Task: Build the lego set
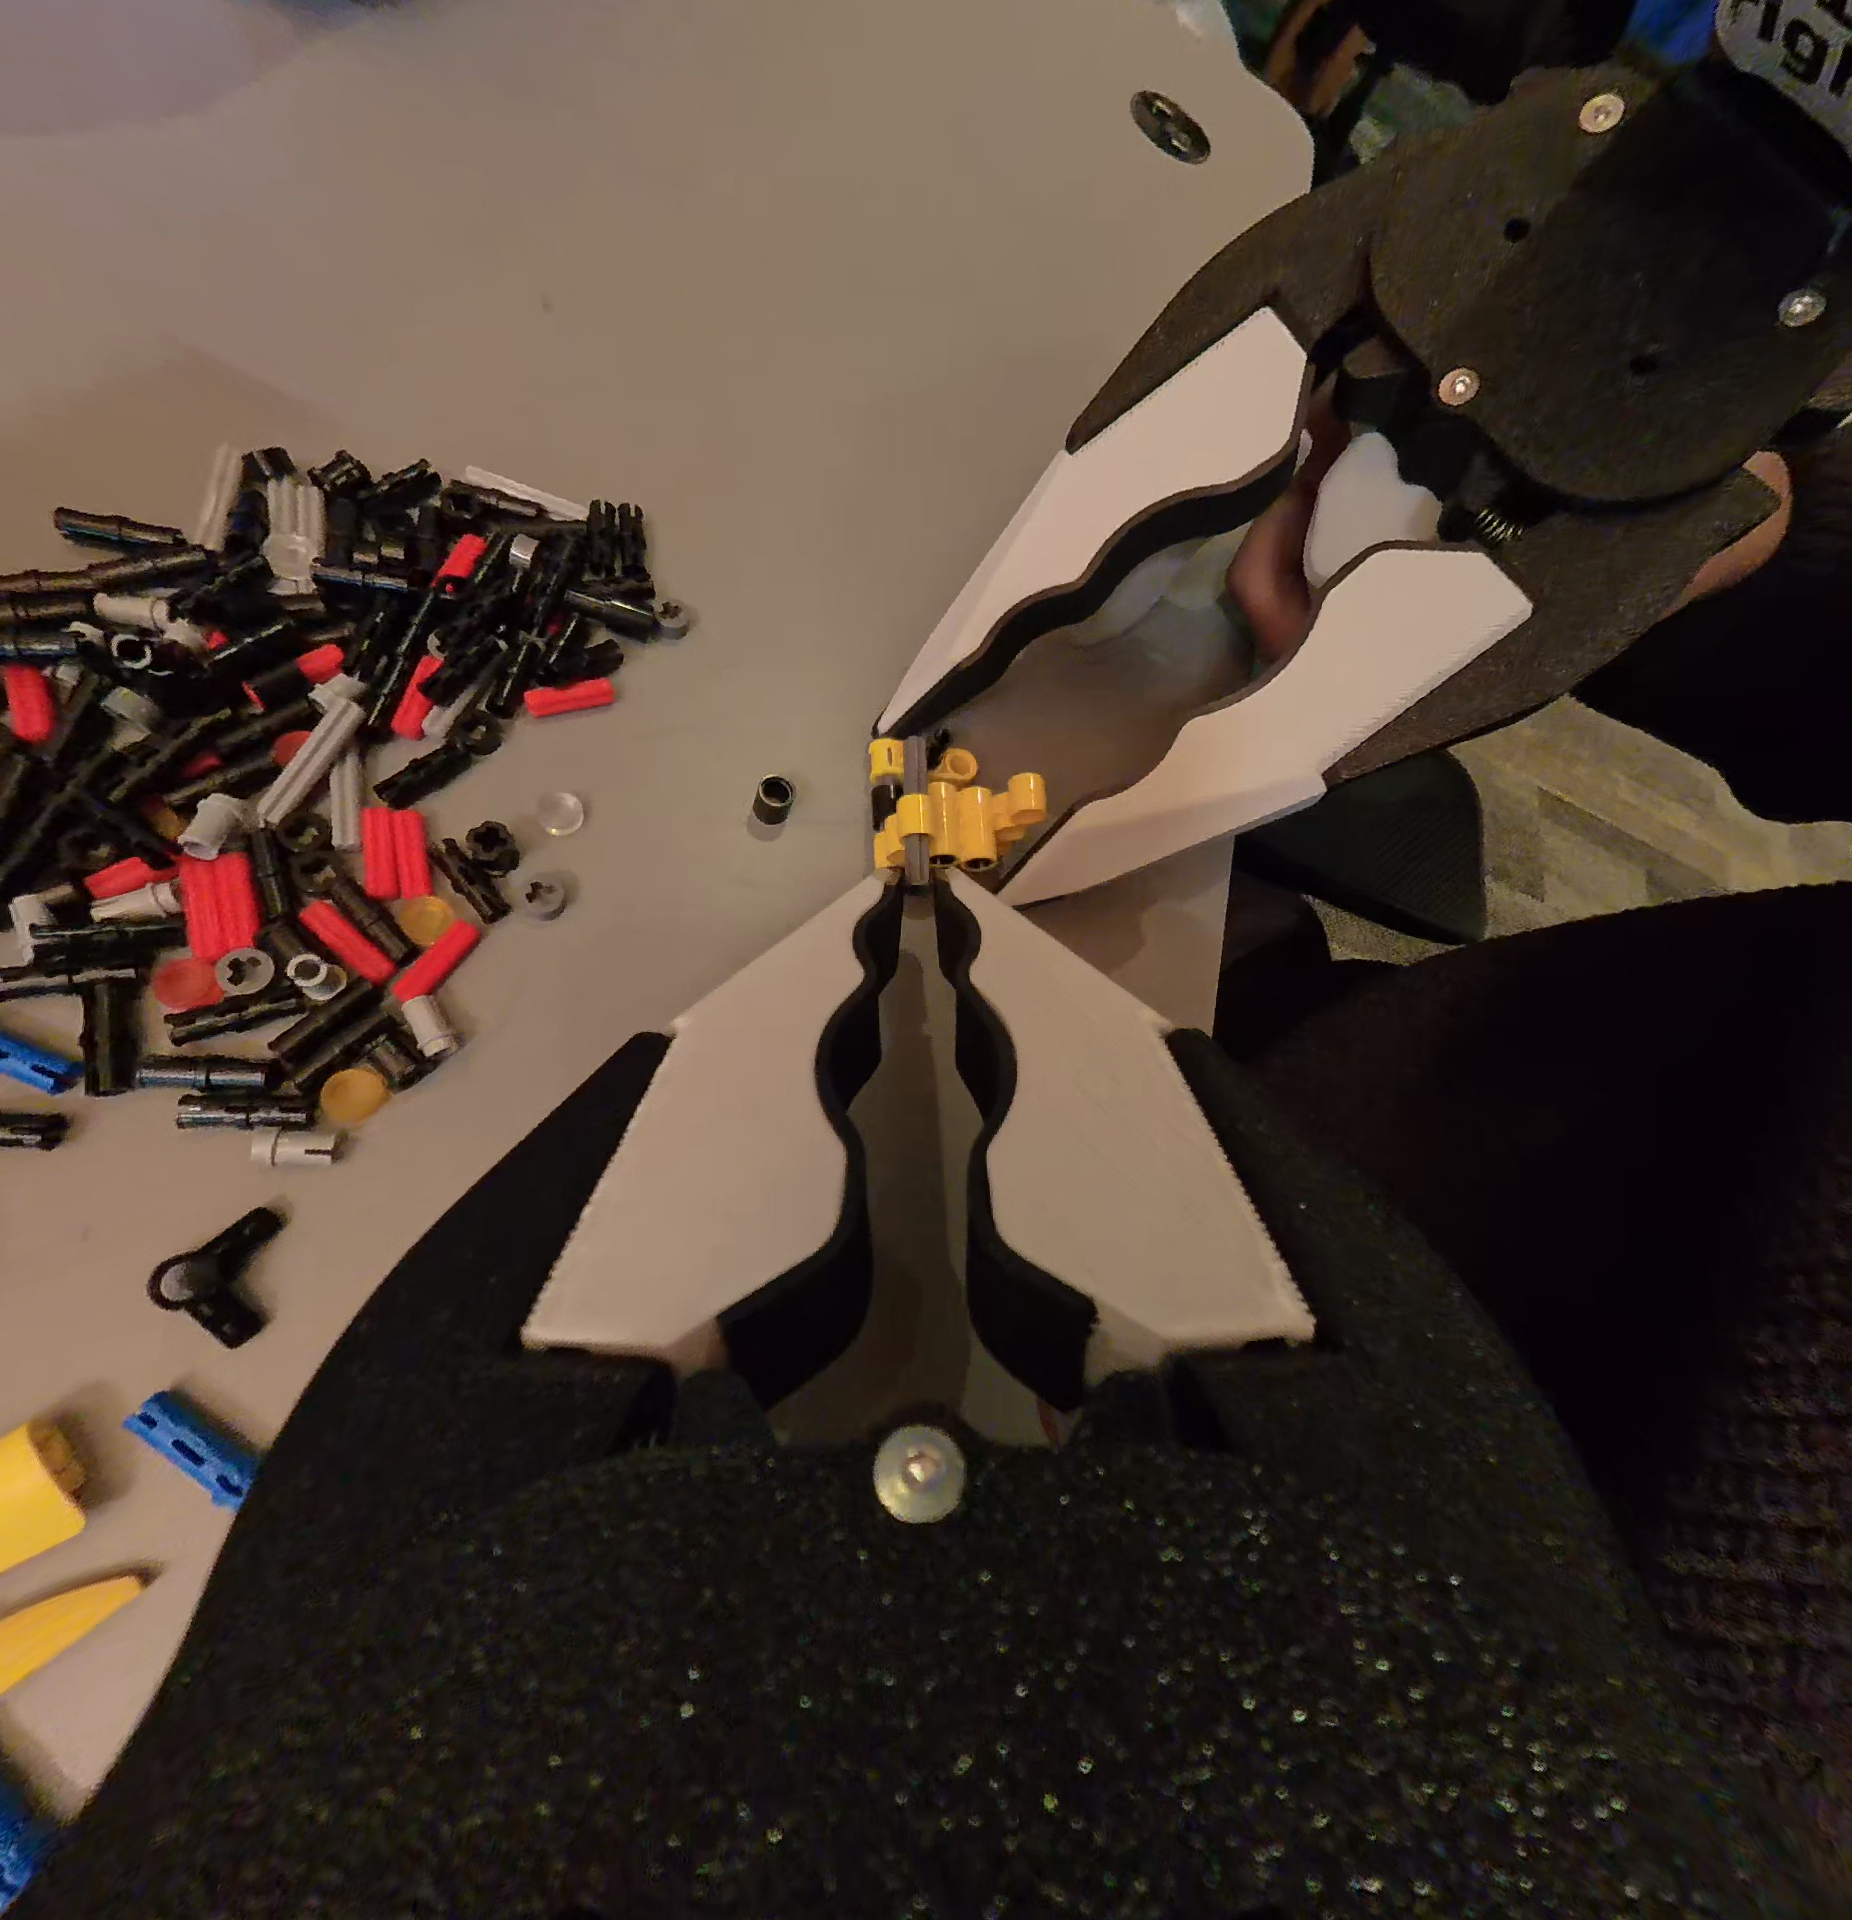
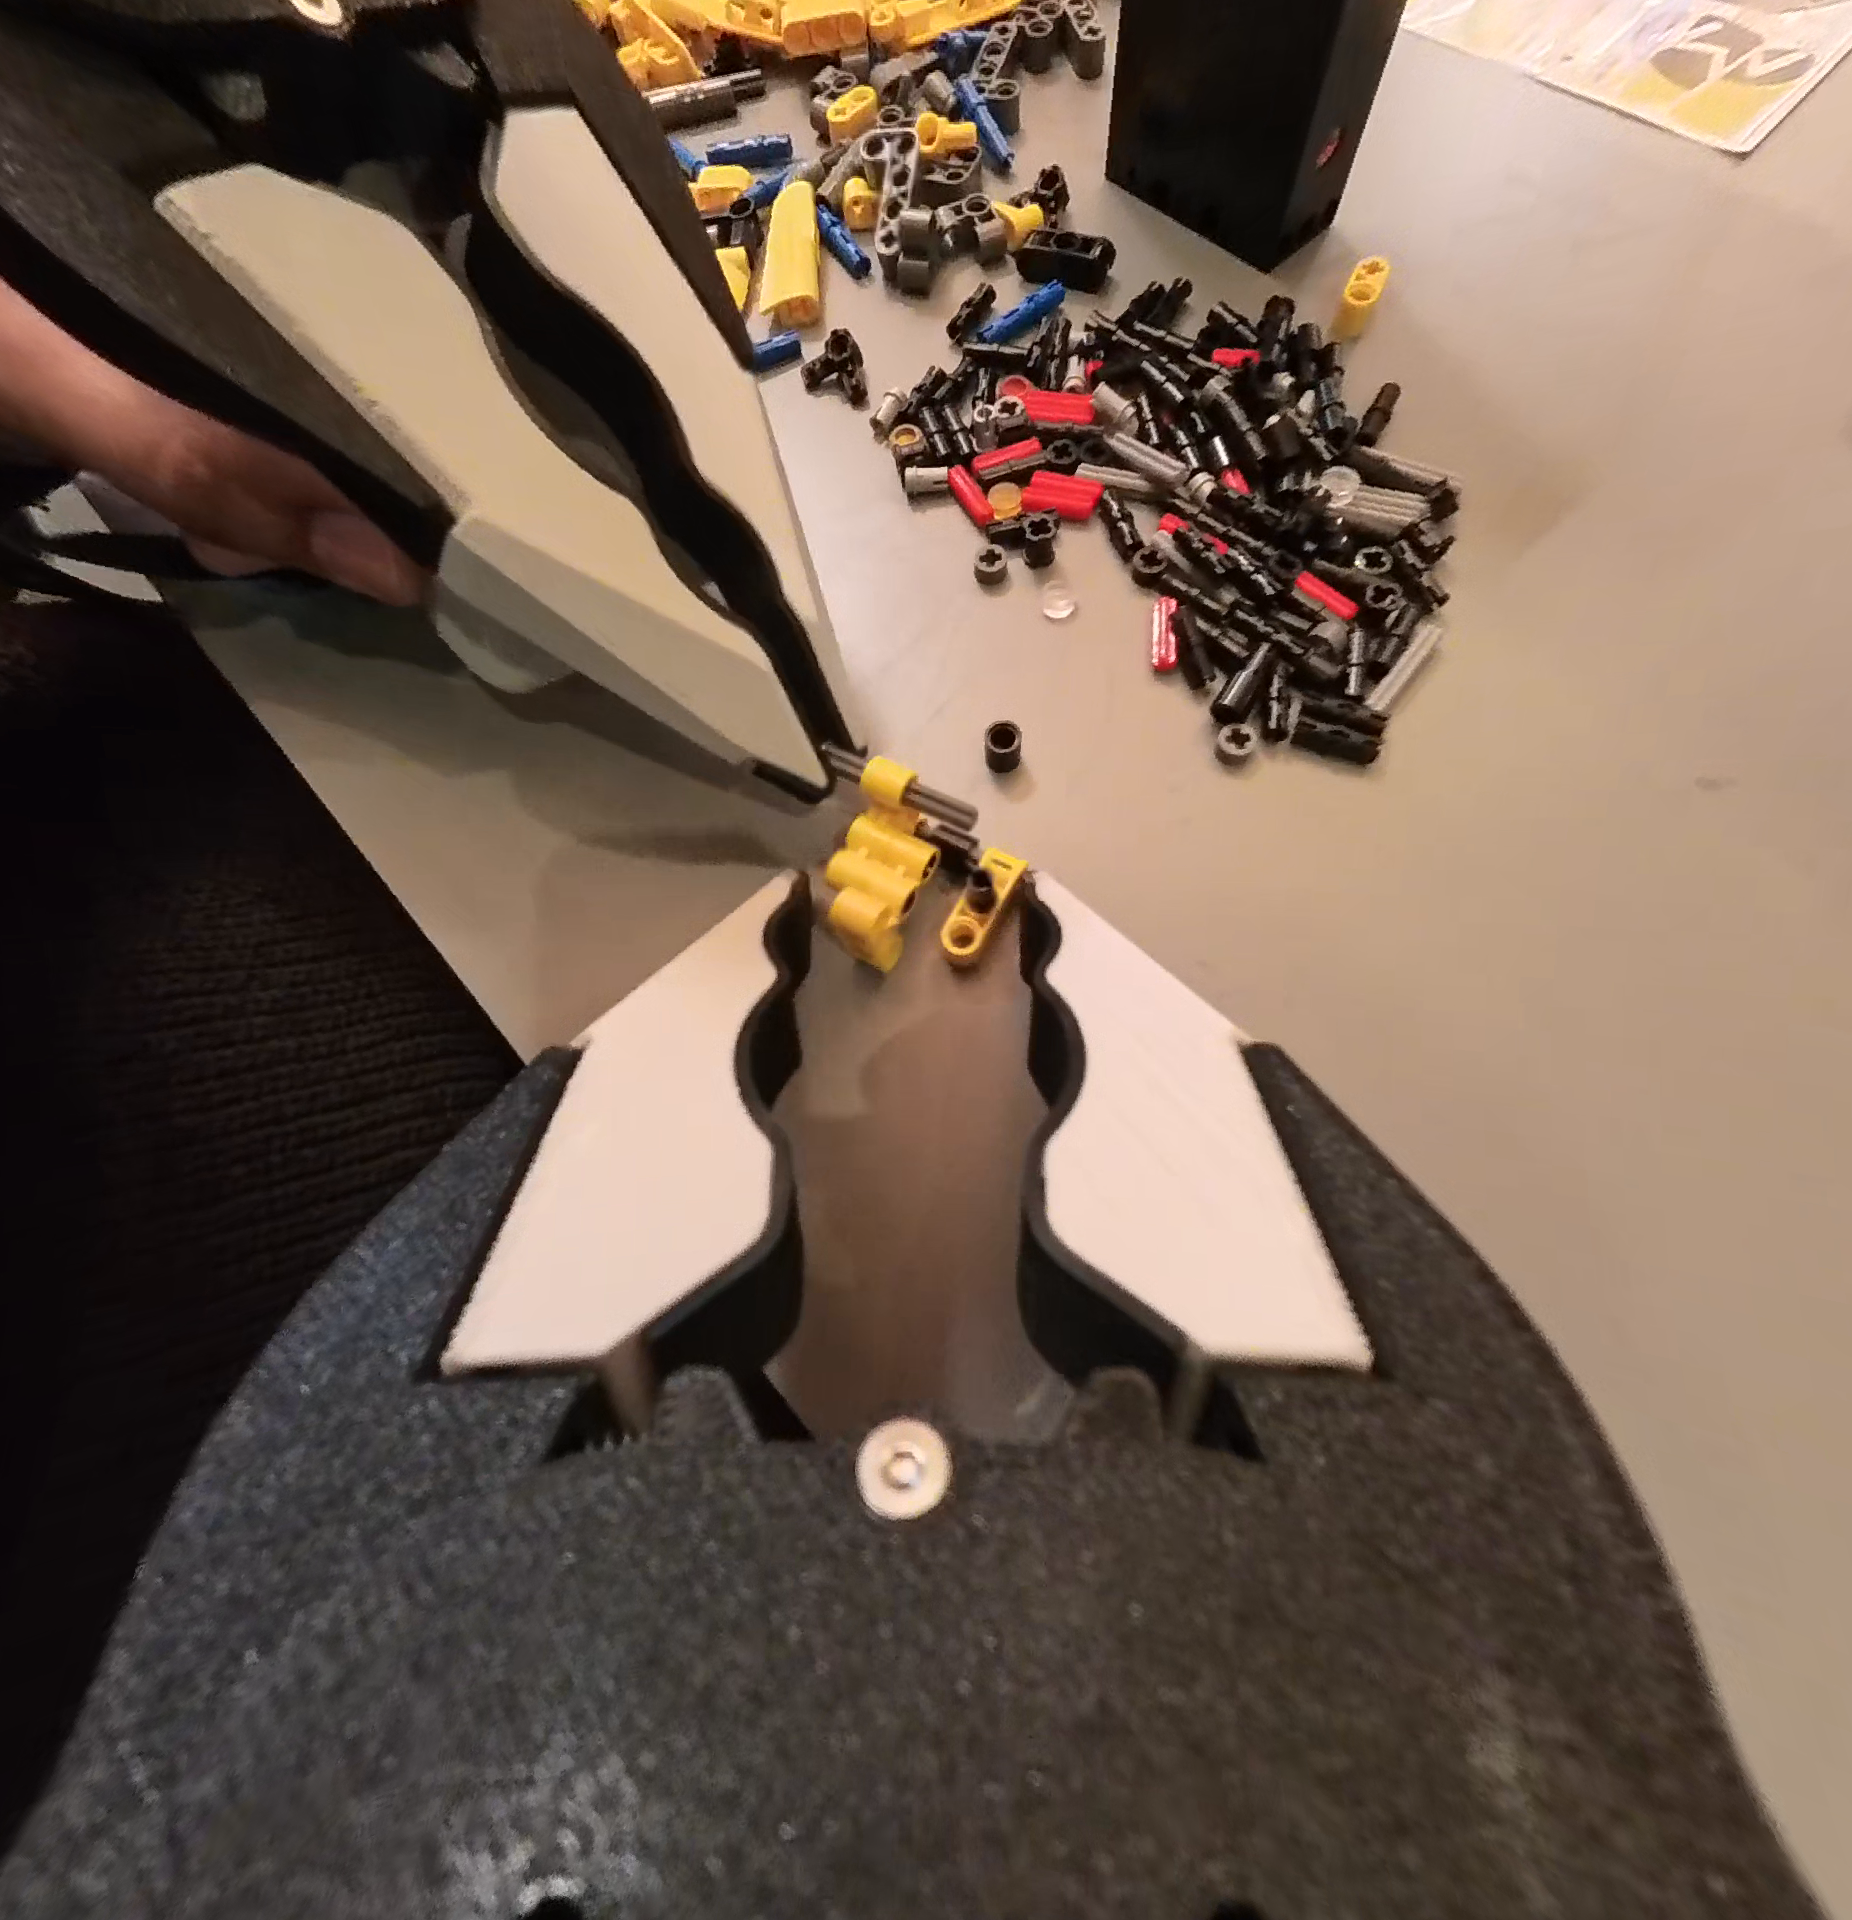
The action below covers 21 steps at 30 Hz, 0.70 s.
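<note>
My left gripper (image 1: 911,883) is shut on the end of a thin grey axle (image 1: 917,810). The axle carries a small yellow assembly (image 1: 963,821) of connectors and a black pin, held just above the grey table (image 1: 693,312) near its edge. My right gripper (image 2: 917,883) is open. Its two tips straddle the yellow assembly (image 2: 875,888), the right tip against a thin yellow beam (image 2: 979,909). Whether both tips press on the assembly is unclear. The left gripper (image 2: 834,774) enters the right wrist view from the upper left, and the right gripper (image 1: 948,805) enters the left wrist view from the upper right.
A black bush (image 2: 1005,746) stands alone just beyond the assembly. A pile of black, red and grey pins (image 2: 1213,499) lies farther out. Yellow, blue and grey parts (image 2: 880,156), a black box (image 2: 1234,125) and a printed sheet (image 2: 1649,62) lie behind. The table edge (image 1: 1228,935) runs beside the grippers. My two grippers' fingertips are within a few centimetres of each other.
</note>
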### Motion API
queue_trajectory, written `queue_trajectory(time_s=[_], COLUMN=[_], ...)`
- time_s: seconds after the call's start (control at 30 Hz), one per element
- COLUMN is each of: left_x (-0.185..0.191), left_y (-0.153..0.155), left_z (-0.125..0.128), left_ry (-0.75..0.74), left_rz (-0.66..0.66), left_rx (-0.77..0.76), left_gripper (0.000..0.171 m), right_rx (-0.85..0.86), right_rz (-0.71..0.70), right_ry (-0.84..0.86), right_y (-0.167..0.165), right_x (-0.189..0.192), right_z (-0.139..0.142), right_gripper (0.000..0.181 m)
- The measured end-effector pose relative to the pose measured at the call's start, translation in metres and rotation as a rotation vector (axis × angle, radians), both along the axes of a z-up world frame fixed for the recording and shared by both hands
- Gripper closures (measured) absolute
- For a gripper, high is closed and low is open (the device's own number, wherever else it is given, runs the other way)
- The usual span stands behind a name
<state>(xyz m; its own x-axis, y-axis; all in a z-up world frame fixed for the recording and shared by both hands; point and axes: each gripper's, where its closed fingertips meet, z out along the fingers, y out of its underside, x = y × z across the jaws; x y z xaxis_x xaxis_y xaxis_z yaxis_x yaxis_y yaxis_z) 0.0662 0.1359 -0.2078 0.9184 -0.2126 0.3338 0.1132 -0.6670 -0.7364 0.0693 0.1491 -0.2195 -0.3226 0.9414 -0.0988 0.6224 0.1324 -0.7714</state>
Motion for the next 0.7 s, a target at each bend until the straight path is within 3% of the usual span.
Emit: queue_trajectory(time_s=[0.13, 0.7], left_x=[0.0006, 0.0028], left_y=[0.0031, -0.0001], left_z=[0.0010, -0.0030], left_ry=[-0.002, 0.038], left_rz=[0.010, 0.021], left_rx=[0.005, -0.014], left_gripper=[0.166, 0.163], right_rx=[-0.030, 0.121], right_rz=[0.014, 0.025], right_ry=[0.000, 0.056], right_y=[-0.0061, -0.0031], right_x=[-0.0006, -0.0049], right_z=[0.0003, -0.0006], right_gripper=[0.142, 0.152])
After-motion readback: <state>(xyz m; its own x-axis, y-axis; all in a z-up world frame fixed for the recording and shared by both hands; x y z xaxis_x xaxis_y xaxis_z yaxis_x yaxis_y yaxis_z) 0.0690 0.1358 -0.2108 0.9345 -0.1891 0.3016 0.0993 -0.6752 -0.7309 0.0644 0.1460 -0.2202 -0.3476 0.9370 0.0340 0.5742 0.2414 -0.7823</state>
